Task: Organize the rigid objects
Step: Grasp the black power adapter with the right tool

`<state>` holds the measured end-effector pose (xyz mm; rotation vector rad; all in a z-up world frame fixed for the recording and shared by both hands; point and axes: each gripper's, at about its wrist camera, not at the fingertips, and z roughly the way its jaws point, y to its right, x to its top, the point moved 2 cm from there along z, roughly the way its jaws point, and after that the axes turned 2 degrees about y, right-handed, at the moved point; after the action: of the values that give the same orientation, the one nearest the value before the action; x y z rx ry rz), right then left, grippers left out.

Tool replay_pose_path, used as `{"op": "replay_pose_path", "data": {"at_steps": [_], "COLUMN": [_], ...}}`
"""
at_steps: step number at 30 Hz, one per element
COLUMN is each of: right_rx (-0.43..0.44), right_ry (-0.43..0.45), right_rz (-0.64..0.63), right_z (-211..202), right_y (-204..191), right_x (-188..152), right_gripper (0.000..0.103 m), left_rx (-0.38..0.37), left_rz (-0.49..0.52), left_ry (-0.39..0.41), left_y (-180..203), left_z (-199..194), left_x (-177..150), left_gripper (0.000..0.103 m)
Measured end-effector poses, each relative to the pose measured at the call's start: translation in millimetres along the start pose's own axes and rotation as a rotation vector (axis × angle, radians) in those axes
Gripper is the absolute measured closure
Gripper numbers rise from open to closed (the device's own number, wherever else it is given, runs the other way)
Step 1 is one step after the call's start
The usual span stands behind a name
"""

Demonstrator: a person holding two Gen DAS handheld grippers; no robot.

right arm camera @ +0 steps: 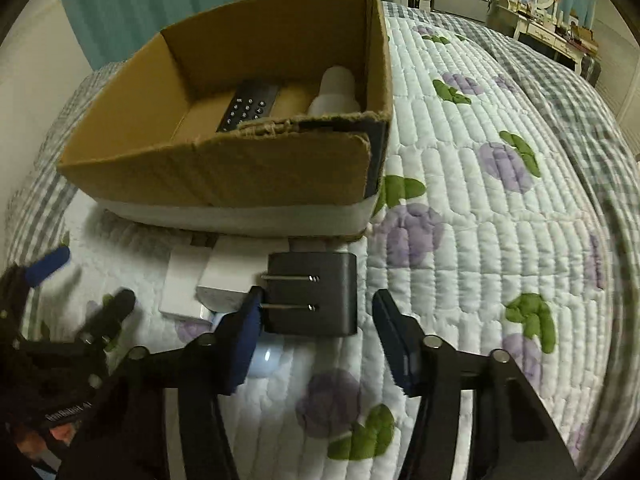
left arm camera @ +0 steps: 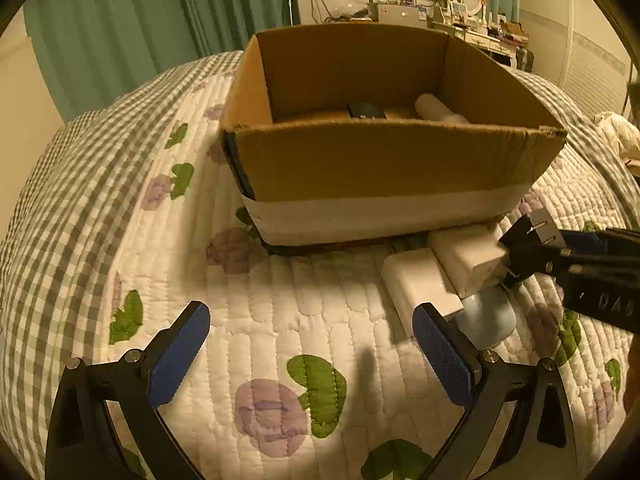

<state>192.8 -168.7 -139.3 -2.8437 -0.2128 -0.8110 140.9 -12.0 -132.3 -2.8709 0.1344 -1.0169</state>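
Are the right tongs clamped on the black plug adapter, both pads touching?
Apart. Right wrist view: bare quilt shows between the black plug adapter and the picture-right pad of the right tongs; the other pad overlaps the prongs, contact unclear.

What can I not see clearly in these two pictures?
- Pale blue round thing: right wrist view, mostly behind a finger of the right gripper.
- Remote: left wrist view, the cardboard box wall hides most.
- Left gripper: right wrist view, blurred.
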Motion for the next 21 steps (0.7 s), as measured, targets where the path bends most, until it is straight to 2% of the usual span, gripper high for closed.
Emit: {"op": "replay_pose_path", "data": {"at_steps": [5, 8, 11, 13, 15, 17, 20, 21], "right_rx": [-0.003, -0.059, -0.111, -0.113, -0.123, -0.120, -0.119, -0.114], "right_ry": [0.027, 0.066, 0.091, 0.098, 0.097, 0.094, 0.090, 0.090], "right_rz": [0.006, 0.002, 0.010, 0.033, 0.039, 0.041, 0.038, 0.041], "right_z": [-9, -22, -38, -43, -44, -44, -42, -42], "right_y": [0, 4, 16, 25, 28, 29, 27, 26], "right_x": [-3, -6, -10, -11, -13, -14, -12, -12], "right_gripper": [0.060, 0.061, 0.061, 0.061, 0.061, 0.061, 0.061, 0.061], "left_rx": [-0.046, -0.022, -0.033, -0.033, -0.029, -0.033, -0.001, 0.011], "left_rz": [0.001, 0.014, 0.000, -0.012, -0.023, -0.026, 0.035, 0.063], "left_ry": [-0.016, -0.021, -0.051, -0.050, -0.050, -0.050, -0.074, -0.079], "left_y": [17, 28, 38, 41, 45, 47, 50, 52], "left_z": [0, 1, 10, 15, 21, 26, 39, 42], "left_x": [-3, -5, -7, -7, -6, -4, -4, -5], "left_gripper": [0.000, 0.000, 0.000, 0.004, 0.012, 0.013, 0.028, 0.030]}}
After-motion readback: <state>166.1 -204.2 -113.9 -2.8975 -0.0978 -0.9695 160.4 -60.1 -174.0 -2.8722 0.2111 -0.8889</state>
